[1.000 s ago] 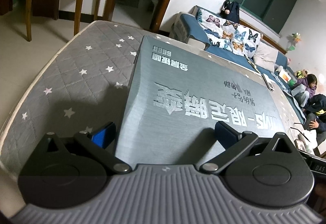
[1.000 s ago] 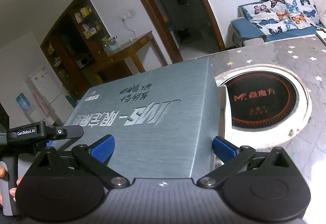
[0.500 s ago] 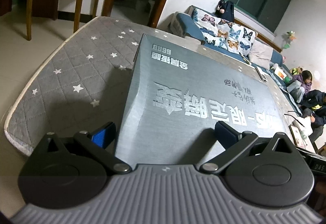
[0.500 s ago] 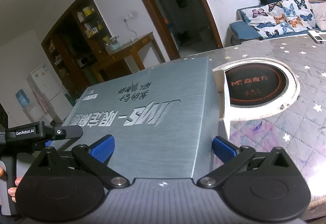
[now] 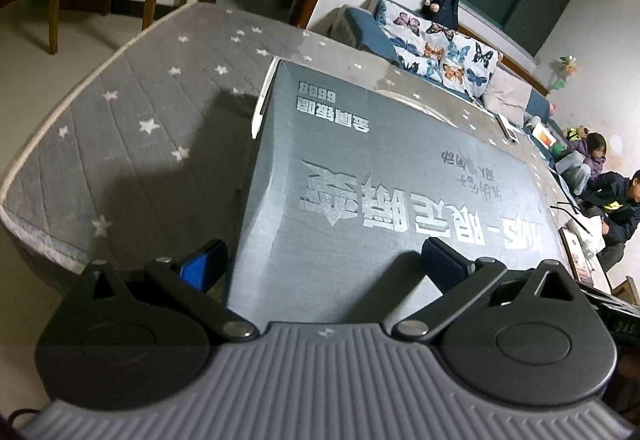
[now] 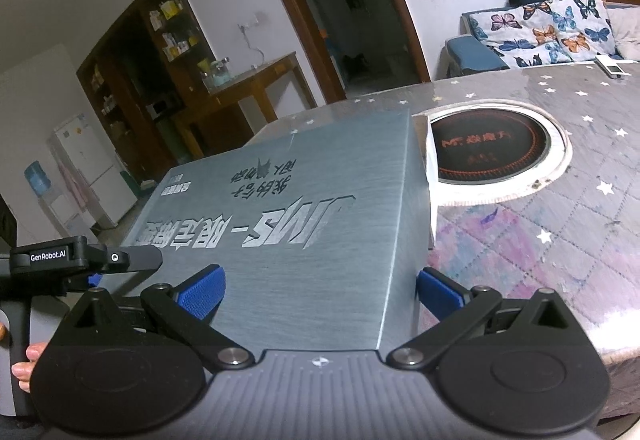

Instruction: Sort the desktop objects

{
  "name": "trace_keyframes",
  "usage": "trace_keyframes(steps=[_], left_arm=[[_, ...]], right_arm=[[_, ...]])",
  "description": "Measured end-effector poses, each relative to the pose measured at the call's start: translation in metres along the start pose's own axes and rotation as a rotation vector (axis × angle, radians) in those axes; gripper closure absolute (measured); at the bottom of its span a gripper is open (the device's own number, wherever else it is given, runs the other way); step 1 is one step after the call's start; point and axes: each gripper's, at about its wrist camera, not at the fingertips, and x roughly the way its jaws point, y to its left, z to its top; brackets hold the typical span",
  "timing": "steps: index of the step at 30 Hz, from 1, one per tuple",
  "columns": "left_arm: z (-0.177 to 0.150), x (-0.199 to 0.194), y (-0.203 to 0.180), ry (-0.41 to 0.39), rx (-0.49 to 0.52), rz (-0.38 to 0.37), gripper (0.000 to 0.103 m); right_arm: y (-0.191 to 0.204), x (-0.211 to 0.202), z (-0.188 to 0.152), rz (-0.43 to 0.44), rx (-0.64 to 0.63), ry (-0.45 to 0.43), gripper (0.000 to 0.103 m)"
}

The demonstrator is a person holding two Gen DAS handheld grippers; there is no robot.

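Compared with the earlier left wrist frames, more of the near tabletop edge and the floor beyond it shows, and the grey box stands higher off the quilted star cover. This is judged as the box being lifted and carried back toward the near edge, so the transport step of the sort is under way.

Left wrist view: the left tongs straddle the near left corner of the box, one blue pad at its side and one over its printed lid. Contact at the pads is hidden, so whether they clamp cannot be told. A sofa with butterfly cushions lies past the far edge, and two seated people are at the right.

Right wrist view: the right tongs straddle the near right corner of the box in the same way; clamping cannot be confirmed. A round inset burner sits in the tabletop just beyond the box's right side. A small white device lies at the far edge. Neither blocks a rearward path. The left tongs' body is visible at the left.
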Motion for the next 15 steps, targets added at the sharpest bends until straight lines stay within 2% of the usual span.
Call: trace_keyframes(steps=[12, 15], left_arm=[[0.002, -0.005, -0.047, -0.031, 0.074, -0.063, 0.000], [-0.004, -0.007, -0.051, -0.030, 0.089, -0.058, 0.000]], right_arm=[[-0.015, -0.041, 0.019, -0.077, -0.018, -0.010, 0.000], [-0.016, -0.049, 0.019, -0.087, -0.028, -0.015, 0.000]])
